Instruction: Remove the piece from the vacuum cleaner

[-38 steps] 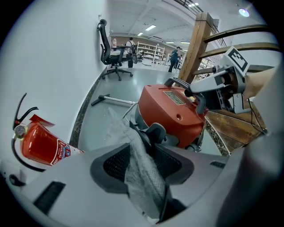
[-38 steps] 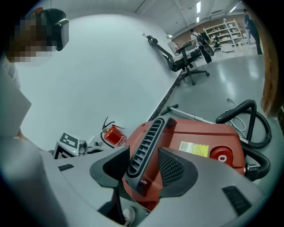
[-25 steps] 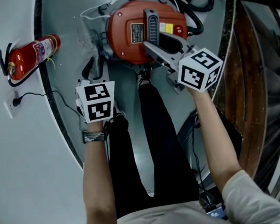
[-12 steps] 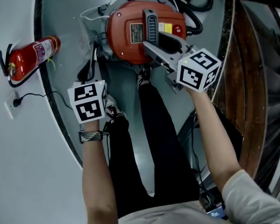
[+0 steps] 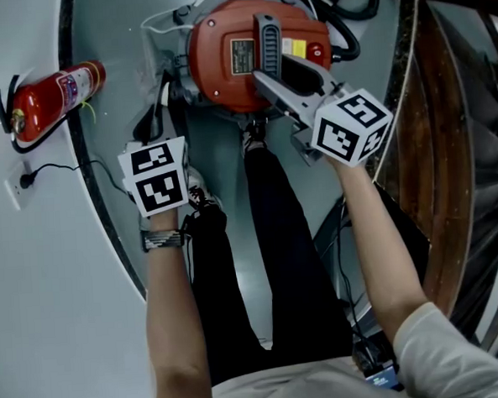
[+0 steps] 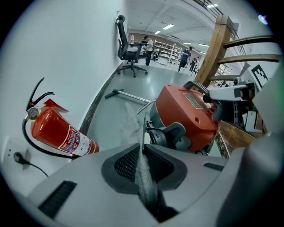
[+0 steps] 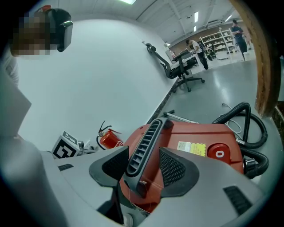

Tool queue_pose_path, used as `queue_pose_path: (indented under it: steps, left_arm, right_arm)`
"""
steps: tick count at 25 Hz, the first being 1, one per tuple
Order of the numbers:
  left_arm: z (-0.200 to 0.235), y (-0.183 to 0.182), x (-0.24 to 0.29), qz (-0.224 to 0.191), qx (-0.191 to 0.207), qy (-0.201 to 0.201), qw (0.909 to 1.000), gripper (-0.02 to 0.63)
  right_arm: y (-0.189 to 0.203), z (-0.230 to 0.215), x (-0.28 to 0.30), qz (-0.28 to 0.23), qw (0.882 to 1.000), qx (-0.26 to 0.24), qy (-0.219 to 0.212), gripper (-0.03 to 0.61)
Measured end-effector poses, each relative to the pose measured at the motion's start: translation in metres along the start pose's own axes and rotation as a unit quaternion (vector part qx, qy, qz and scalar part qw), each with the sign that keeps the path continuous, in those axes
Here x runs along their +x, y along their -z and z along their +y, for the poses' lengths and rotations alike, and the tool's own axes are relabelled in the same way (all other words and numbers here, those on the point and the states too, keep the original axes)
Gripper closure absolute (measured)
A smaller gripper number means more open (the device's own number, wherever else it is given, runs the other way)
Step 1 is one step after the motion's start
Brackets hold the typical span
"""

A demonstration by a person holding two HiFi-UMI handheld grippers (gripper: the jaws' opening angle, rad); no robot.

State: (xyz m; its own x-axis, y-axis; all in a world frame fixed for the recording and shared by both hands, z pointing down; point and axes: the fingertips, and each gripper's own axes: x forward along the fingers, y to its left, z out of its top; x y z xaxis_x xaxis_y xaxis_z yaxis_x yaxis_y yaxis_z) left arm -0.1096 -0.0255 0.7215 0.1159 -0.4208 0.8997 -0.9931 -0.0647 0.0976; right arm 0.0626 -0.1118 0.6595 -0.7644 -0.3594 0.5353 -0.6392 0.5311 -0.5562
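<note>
Two holds: right gripper (image 7: 144, 170) fingers clamp the vacuum cleaner (image 5: 225, 78) handle (image 7: 148, 133), likely steadying it; left gripper (image 6: 143, 153) fingers, just closing, pinch a thin grey strip (image 6: 146, 186).

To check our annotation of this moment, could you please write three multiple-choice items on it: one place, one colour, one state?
1. What stands between the jaws of the right gripper? A the hose; B the grey handle on the vacuum cleaner; C the fire extinguisher.
2. What colour is the vacuum cleaner's body? A blue; B green; C orange-red.
3. How is the left gripper? A shut on a thin grey piece; B wide open, empty; C shut on the hose.
Key: 1 B, the handle runs between its pads; 2 C, the body is orange-red in every view; 3 A, its jaws have just been closing and pinch the piece.
</note>
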Motion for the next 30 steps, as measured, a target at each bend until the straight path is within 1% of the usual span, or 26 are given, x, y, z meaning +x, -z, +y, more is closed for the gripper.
queue_pose_path:
  steps: [3,7,12,21,30]
  left_arm:
    - [0.0065,0.0006,-0.0017,-0.002,-0.016,-0.003,0.9999,0.576]
    - [0.0084,0.0004,-0.0018,-0.002,-0.004,-0.007,1.0,0.577]
    - [0.011,0.0007,-0.0024,-0.004,-0.006,-0.017,0.9998,0.575]
    - [0.0116,0.0013,-0.0023,-0.005,-0.01,-0.015,0.9998,0.575]
    - [0.0117,0.0009,-0.002,-0.007,-0.009,-0.009,0.9999,0.574]
  right_arm:
    - [0.0002,0.0006,0.0003,-0.001,1.0,-0.002,-0.001,0.368]
    - [-0.0009,0.0011,-0.001,-0.013,1.0,-0.003,0.006,0.368]
    - [-0.0007,0.0019,-0.0001,-0.01,1.0,0.0,0.002,0.368]
    - [-0.0011,0.0009,-0.001,-0.02,1.0,-0.004,0.011,0.365]
    - [-0.0018,0.001,-0.0014,-0.02,1.0,-0.004,0.01,0.365]
